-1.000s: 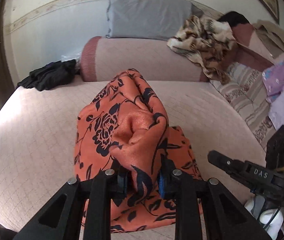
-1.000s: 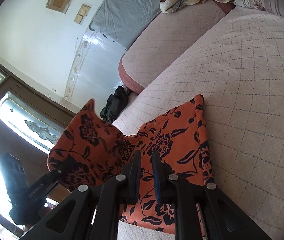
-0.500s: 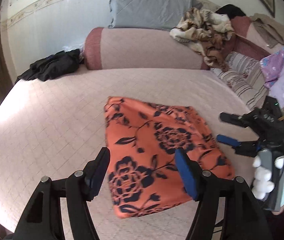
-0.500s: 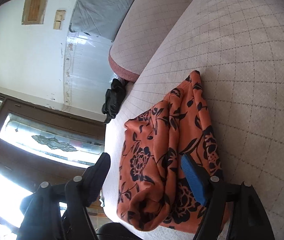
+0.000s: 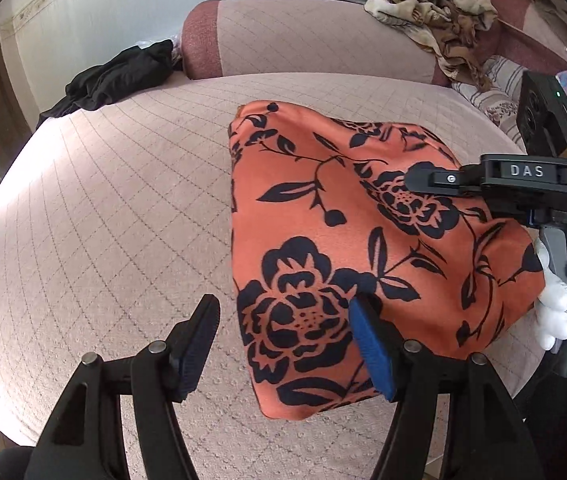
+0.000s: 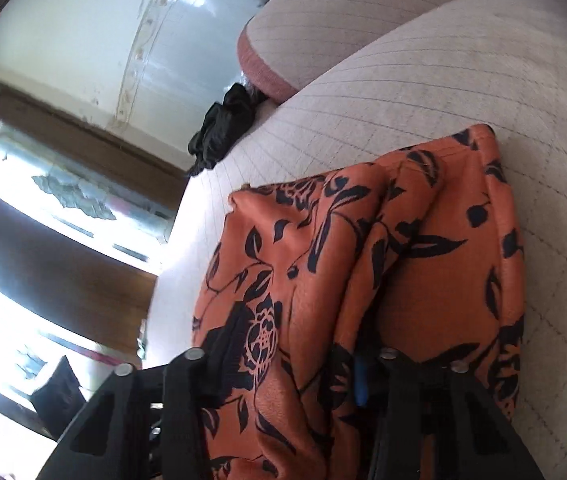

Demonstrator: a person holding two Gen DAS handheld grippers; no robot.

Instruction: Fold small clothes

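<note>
Cloth: orange floral garment (image 5: pixel 347 240) lay folded on the bed (image 5: pixel 103 220), 1 o'clock of my left gripper (image 5: pixel 283 344) | left: wide open, empty | right gripper (image 6: pixel 291 372): closing around bunched edge | advice: pinch all layers, keep corners aligned.

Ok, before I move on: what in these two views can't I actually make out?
- Right wrist view: whether the right gripper, its jaws closing, already presses the orange floral cloth; bunched folds hide the right pad.
- Left wrist view: the cloth's right edge, behind the right gripper and gloved hand.
- Both views: what garment it is; it lies folded.
- Left gripper: open, empty.
</note>
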